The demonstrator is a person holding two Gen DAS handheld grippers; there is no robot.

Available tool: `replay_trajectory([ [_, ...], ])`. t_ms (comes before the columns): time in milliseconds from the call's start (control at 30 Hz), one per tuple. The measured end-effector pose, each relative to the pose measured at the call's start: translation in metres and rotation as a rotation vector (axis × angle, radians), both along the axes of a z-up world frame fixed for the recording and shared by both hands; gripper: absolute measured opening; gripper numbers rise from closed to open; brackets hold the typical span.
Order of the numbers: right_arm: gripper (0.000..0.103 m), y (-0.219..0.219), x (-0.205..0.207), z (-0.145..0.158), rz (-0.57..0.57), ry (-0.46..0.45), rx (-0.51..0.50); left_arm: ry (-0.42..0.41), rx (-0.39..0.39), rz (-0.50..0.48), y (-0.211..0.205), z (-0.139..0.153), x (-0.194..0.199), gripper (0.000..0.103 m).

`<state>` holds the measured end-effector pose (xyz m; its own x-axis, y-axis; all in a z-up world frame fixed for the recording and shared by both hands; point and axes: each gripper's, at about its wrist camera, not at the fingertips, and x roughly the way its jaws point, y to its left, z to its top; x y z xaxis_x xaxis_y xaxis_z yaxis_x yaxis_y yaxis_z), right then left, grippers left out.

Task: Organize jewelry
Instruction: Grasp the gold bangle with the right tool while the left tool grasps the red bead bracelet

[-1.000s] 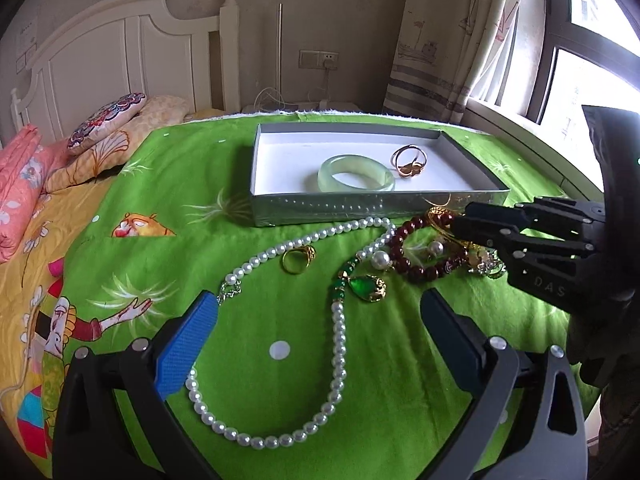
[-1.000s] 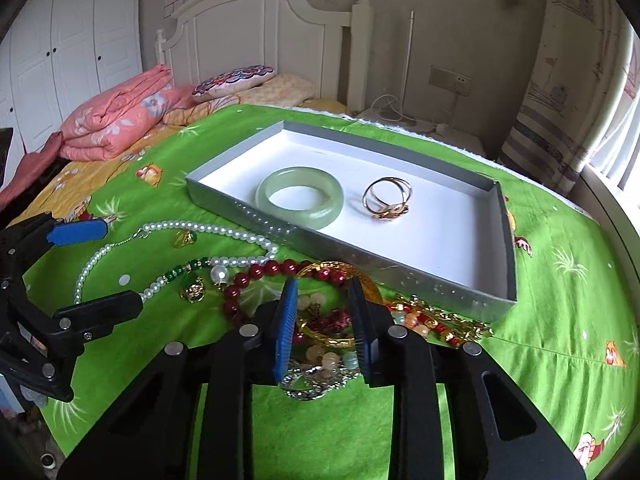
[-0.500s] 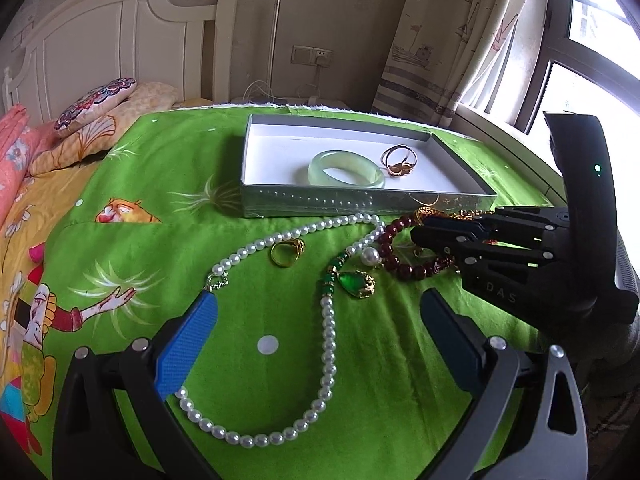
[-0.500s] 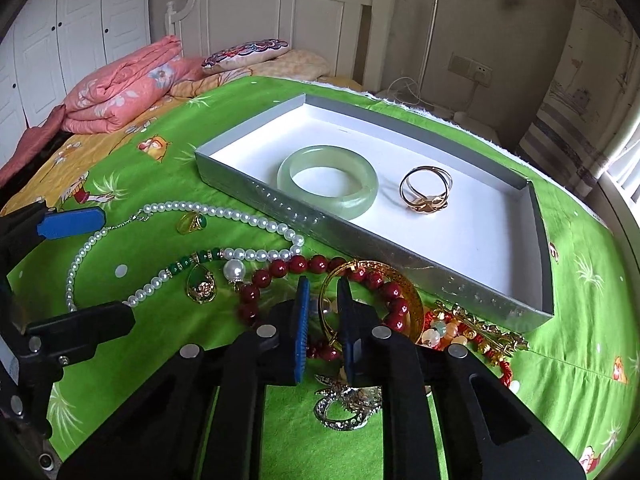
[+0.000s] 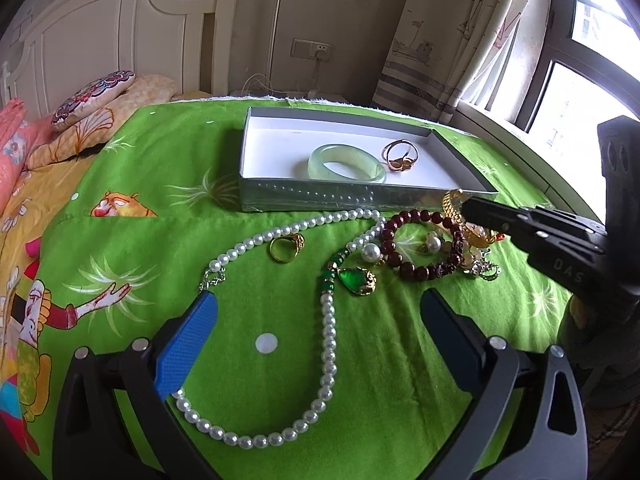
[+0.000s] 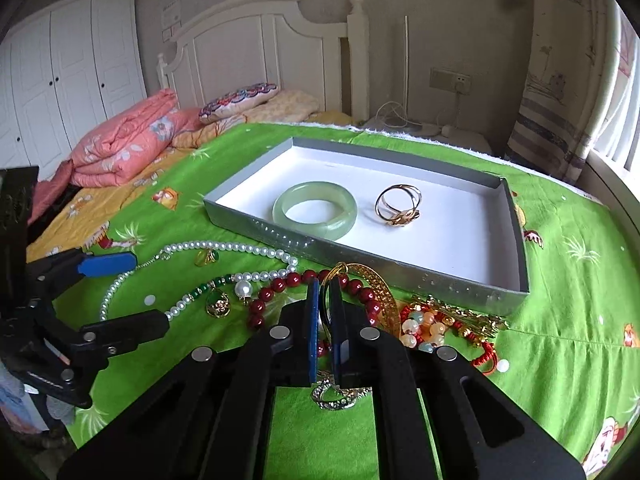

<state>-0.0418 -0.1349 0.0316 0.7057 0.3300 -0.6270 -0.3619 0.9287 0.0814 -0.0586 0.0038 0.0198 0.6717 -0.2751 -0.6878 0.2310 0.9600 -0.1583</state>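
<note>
A grey box (image 5: 360, 198) (image 6: 516, 216) with a white floor holds a jade bangle (image 5: 346, 163) (image 6: 314, 209) and a gold ring (image 5: 400, 156) (image 6: 398, 205). In front of it on the green sheet lie a pearl necklace (image 5: 329, 340) with a green pendant (image 5: 354, 280), a small gold ring (image 5: 285, 247), a dark red bead bracelet (image 5: 416, 244) (image 6: 280, 285) and more beads. My right gripper (image 6: 325, 292) (image 5: 464, 210) is shut on a gold bangle (image 6: 374, 284) (image 5: 454, 202), lifted on edge just before the box. My left gripper (image 5: 320, 320) is open and empty over the pearls.
A silver chain piece (image 6: 340, 394) lies under my right gripper. Coloured beads with a red cord (image 6: 448, 330) lie to its right. Pink quilts (image 6: 128, 140) and pillows (image 5: 92, 98) sit at the bed's head. A window (image 5: 580, 72) is on the right.
My right gripper closed fully on the gold bangle and raised it on edge off the sheet. My left gripper stayed open above the pearl necklace.
</note>
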Motion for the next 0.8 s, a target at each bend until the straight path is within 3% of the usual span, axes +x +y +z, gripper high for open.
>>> replay_trajectory([
  [167,0.006,-0.024,-0.015,0.014,-0.003,-0.036,0.122,-0.001,0.040,-0.017,-0.008,0.000,-0.001,0.099],
  [300,0.006,-0.031,-0.026,0.018,-0.018,-0.053,0.129,-0.009,0.066,-0.080,-0.027,0.005,-0.001,0.099],
  [367,0.006,-0.037,-0.029,0.018,-0.037,-0.057,0.141,-0.014,0.082,-0.131,-0.044,0.008,0.000,0.093],
  [467,0.006,-0.045,-0.034,0.020,-0.052,-0.066,0.152,-0.044,0.198,-0.220,-0.076,0.006,0.005,0.078],
  [533,0.006,-0.050,-0.036,0.022,-0.056,-0.071,0.160,-0.047,0.280,-0.269,-0.091,0.001,0.012,0.062],
  [700,0.006,-0.063,-0.041,0.020,-0.078,-0.074,0.177,-0.018,0.400,-0.422,-0.112,-0.012,0.026,0.048],
  [800,0.006,-0.067,-0.041,0.018,-0.086,-0.070,0.192,-0.021,0.430,-0.497,-0.120,-0.011,0.030,0.047],
])
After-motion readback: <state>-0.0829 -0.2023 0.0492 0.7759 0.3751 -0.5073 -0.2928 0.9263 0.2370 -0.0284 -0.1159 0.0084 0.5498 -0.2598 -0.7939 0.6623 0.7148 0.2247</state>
